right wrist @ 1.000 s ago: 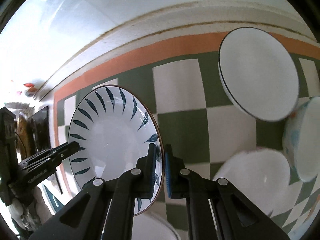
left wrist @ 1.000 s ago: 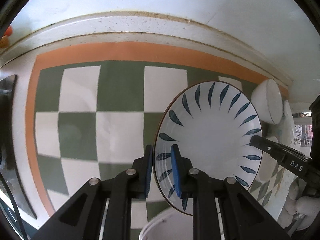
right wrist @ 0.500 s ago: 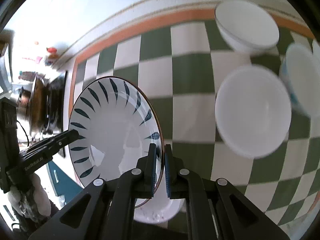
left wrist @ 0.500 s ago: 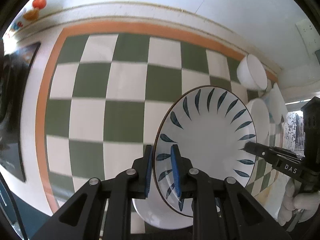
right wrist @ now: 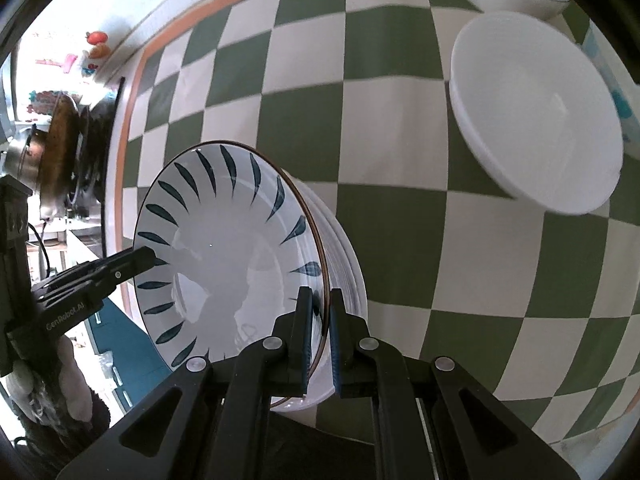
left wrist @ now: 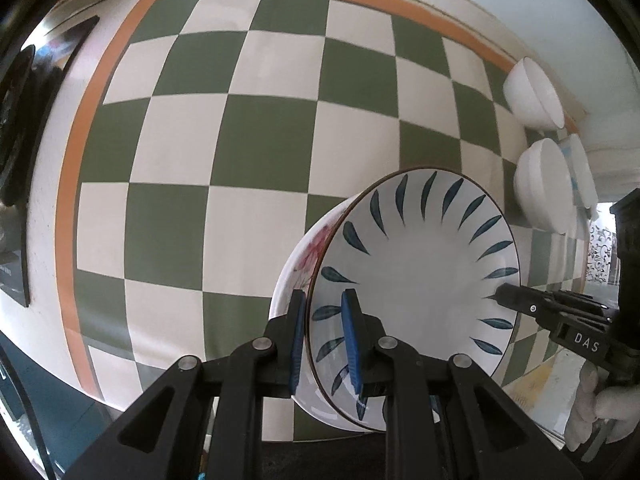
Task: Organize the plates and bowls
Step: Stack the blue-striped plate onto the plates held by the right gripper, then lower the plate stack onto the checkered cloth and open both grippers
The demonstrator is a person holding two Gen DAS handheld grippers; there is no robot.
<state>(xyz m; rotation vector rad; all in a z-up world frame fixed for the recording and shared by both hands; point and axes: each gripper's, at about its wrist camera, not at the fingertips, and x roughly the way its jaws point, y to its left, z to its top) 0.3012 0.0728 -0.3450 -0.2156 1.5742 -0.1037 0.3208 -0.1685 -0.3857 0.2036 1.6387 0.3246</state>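
My left gripper (left wrist: 323, 336) and right gripper (right wrist: 319, 330) each pinch opposite rims of the leaf-patterned plate (left wrist: 416, 280), just above a flowered plate (left wrist: 310, 256). White bowls (right wrist: 536, 120) sit ahead, to my right.

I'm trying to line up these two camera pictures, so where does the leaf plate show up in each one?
Left wrist: the leaf plate sits lower right, its near rim between the left gripper fingers.
Right wrist: the plate sits lower left, its near rim between the right gripper fingers.
Shared landmark: the white bowl, right of the plate in both views.
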